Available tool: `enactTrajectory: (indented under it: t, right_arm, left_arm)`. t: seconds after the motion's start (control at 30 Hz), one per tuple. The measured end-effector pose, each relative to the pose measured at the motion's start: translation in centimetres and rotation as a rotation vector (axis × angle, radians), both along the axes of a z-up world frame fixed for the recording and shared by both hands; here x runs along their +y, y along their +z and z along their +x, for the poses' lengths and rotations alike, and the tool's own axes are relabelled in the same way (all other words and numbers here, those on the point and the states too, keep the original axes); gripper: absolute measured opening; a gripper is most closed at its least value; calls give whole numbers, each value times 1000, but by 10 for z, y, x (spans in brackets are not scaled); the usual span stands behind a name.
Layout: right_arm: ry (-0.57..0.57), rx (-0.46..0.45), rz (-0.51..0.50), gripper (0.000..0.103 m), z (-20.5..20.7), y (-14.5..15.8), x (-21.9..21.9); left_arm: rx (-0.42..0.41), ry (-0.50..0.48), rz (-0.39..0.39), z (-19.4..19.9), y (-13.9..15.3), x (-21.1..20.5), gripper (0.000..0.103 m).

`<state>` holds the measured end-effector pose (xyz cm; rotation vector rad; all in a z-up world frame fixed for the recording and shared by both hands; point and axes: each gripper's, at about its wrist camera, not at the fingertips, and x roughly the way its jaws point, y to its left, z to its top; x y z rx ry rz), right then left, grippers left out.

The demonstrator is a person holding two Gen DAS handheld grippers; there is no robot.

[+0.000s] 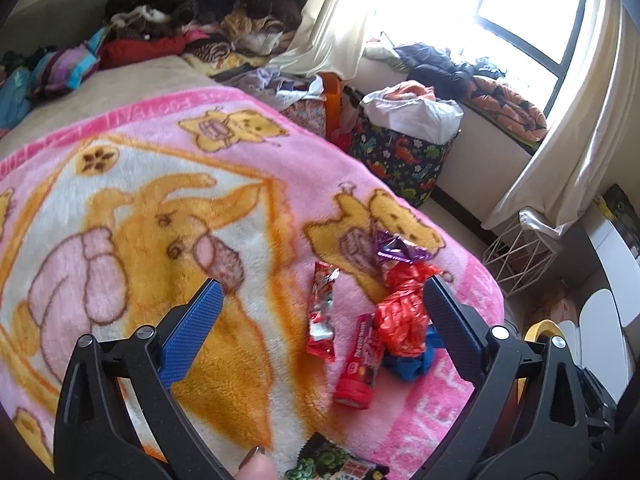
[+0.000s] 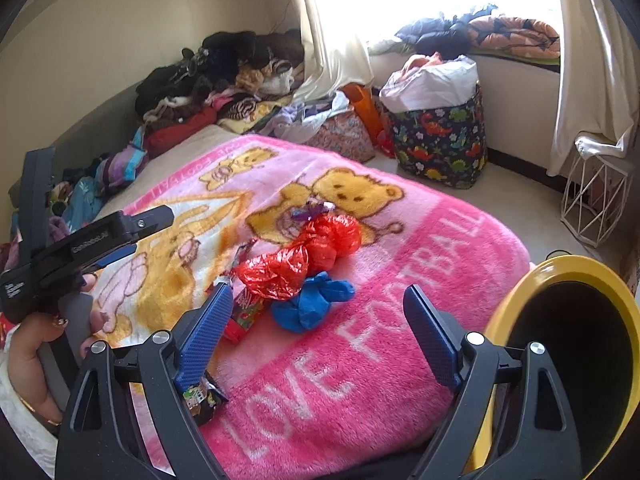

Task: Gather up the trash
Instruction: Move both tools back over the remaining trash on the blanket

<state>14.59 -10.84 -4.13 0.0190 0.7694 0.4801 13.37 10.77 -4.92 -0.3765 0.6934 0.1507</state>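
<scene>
Trash lies on a pink cartoon blanket (image 1: pixel 140 200): a red crumpled plastic bag (image 1: pixel 402 312), a blue crumpled piece (image 1: pixel 416 362), a red candy tube (image 1: pixel 358 362), a red snack wrapper (image 1: pixel 322 312), a purple foil wrapper (image 1: pixel 394 250) and a dark green-printed wrapper (image 1: pixel 332 462) at the near edge. My left gripper (image 1: pixel 322 320) is open above the pile. My right gripper (image 2: pixel 320 332) is open near the blue piece (image 2: pixel 312 304) and the red bag (image 2: pixel 304 258). A yellow bin (image 2: pixel 560 360) with a black inside is at the right. The left gripper (image 2: pixel 132 232) shows in the right wrist view.
Piled clothes (image 1: pixel 192 12) lie at the bed's far end. A dinosaur-print basket (image 2: pixel 440 140) and a white wire basket (image 2: pixel 596 204) stand on the floor near the window and curtain (image 1: pixel 560 140). The bed edge drops off at the right.
</scene>
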Motion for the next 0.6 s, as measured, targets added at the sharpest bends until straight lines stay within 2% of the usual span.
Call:
enactTrajectory:
  t: [0.27, 0.6]
  right_arm:
    - [40, 71, -44, 82, 14, -32, 19]
    - [61, 121, -66, 80, 29, -57, 34]
  left_arm:
    - [83, -13, -65, 8, -30, 10, 75]
    - [135, -56, -77, 20, -53, 3, 66]
